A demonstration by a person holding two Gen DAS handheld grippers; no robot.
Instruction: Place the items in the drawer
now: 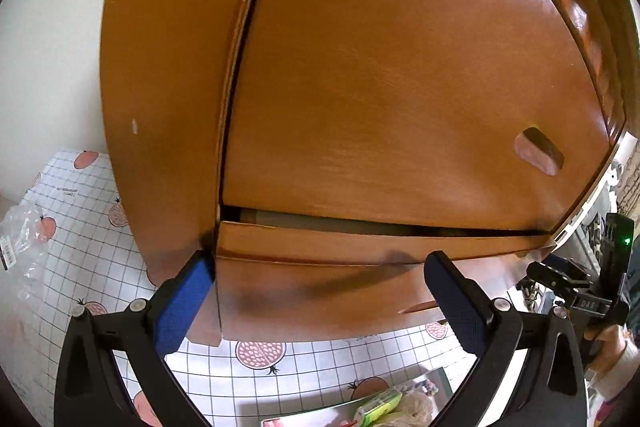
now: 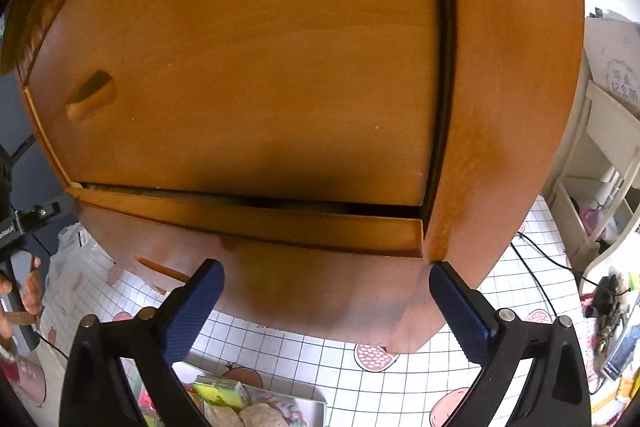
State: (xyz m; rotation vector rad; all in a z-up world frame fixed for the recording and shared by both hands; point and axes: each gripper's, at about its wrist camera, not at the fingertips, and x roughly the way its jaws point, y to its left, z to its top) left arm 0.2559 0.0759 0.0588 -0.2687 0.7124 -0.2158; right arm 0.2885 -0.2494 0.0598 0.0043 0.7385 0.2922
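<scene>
Checked white tablecloth (image 2: pixel 340 367) printed with red fruit, nearest the cameras, carrying a tray (image 2: pixel 312 409) of small packets (image 2: pixel 222 393) at the bottom edge of both views, just short of a brown wooden cabinet (image 1: pixel 168 67). Beyond the packets, left gripper (image 1: pixel 320 287) and right gripper (image 2: pixel 326 291), each with blue pads (image 1: pixel 182 307) spread wide and pinching nothing, both held low and level, aimed straight at the cabinet front and close against its lower drawer (image 2: pixel 320 287). Left pair set toward the cabinet's left corner, right pair toward its right corner, a person's hand (image 2: pixel 28 291) on the other tool's handle visible at the far left of the right view. Above, a second drawer (image 2: pixel 248 219) ajar by a narrow dark slit, its top edge proud of the tall door (image 1: pixel 400 87) with a notched handle (image 1: pixel 538 151). Probably at the opening stage, with no packet yet lifted. Best done by hooking the protruding drawer lip squarely and drawing it straight out, evenly at both ends to avoid jamming, leaving room over the tray. Pale shelving (image 2: pixel 604 155) and wall further back.
</scene>
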